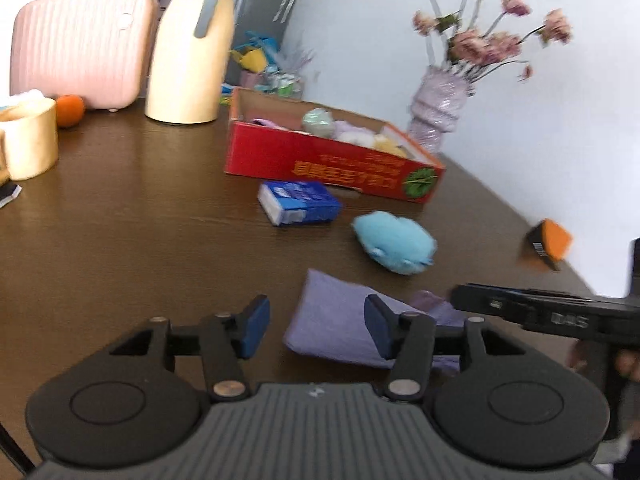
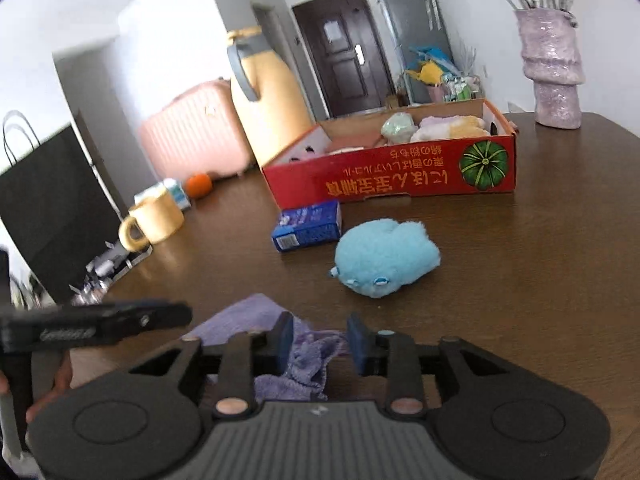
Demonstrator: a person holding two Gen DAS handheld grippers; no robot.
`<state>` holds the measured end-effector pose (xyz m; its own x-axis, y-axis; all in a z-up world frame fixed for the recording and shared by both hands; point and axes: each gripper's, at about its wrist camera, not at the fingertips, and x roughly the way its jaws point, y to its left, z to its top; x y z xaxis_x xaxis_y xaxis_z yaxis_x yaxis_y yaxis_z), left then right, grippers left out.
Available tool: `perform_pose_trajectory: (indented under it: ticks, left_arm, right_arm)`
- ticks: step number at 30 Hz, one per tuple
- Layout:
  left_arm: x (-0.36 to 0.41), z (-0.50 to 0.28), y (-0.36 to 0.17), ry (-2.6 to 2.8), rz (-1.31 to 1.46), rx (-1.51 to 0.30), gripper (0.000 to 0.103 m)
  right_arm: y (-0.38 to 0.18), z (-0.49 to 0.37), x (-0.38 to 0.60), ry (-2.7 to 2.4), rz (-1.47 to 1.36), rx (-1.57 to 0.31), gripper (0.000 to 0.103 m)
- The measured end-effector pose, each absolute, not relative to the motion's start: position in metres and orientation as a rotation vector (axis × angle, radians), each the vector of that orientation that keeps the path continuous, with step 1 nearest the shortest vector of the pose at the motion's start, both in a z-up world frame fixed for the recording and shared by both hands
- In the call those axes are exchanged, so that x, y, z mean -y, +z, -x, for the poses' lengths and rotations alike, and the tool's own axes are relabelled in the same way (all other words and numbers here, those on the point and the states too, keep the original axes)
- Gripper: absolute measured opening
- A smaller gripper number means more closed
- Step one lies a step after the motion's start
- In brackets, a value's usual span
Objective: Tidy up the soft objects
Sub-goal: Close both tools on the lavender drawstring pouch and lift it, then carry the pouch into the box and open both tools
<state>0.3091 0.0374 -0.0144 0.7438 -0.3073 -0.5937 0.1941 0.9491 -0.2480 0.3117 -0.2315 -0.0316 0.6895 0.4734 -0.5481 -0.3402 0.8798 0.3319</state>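
Observation:
A purple cloth (image 1: pixel 336 320) lies on the dark wooden table (image 1: pixel 140 248), close under both grippers. My left gripper (image 1: pixel 318 326) is open, and the cloth's left edge lies between its blue pads without being pinched. My right gripper (image 2: pixel 322 342) is also open, with a bunched part of the purple cloth (image 2: pixel 308 356) lying loose in the gap. A light blue plush toy (image 2: pixel 384 256) rests on the table beyond the cloth. Behind it stands a red cardboard box (image 2: pixel 400 176) with several pastel plush toys (image 2: pixel 440 126) inside. The red box (image 1: pixel 320 156) and the blue plush (image 1: pixel 394 244) also show in the left wrist view.
A blue tissue pack (image 2: pixel 308 226) lies in front of the box. A yellow jug (image 1: pixel 188 56), pink case (image 1: pixel 80 44), yellow mug (image 1: pixel 30 142) and an orange (image 1: pixel 70 110) stand far left. A purple vase (image 2: pixel 554 68) is at the back right, a small orange-black box (image 1: pixel 548 246) near the right edge.

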Motion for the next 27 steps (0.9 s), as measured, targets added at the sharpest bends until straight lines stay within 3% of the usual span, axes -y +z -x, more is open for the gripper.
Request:
perform_pose_trajectory:
  ticks: [11, 16, 18, 19, 24, 27]
  left_arm:
    - [-0.037, -0.302, -0.033, -0.331, 0.213, -0.665, 0.052]
    - [-0.034, -0.306, -0.04, -0.377, 0.25, -0.681, 0.047]
    - [-0.033, -0.307, -0.043, -0.379, 0.272, -0.687, 0.031]
    - [-0.033, -0.306, -0.044, -0.383, 0.276, -0.688, 0.023]
    - [-0.033, -0.305, -0.046, -0.374, 0.273, -0.691, 0.01]
    - [-0.033, -0.3, -0.045, -0.386, 0.275, -0.686, 0.008]
  right_arm:
    - [-0.024, -0.273, 0.245, 0.406, -0.237, -0.578, 0.042]
    - [-0.047, -0.285, 0.239, 0.45, -0.299, -0.673, 0.041]
    - [-0.059, -0.29, 0.235, 0.431, -0.322, -0.696, 0.034]
    - [-0.064, -0.292, 0.235, 0.422, -0.335, -0.7, 0.024]
    - [-0.067, -0.294, 0.239, 0.402, -0.349, -0.675, 0.017]
    - [-0.06, -0.286, 0.236, 0.403, -0.306, -0.664, 0.008]
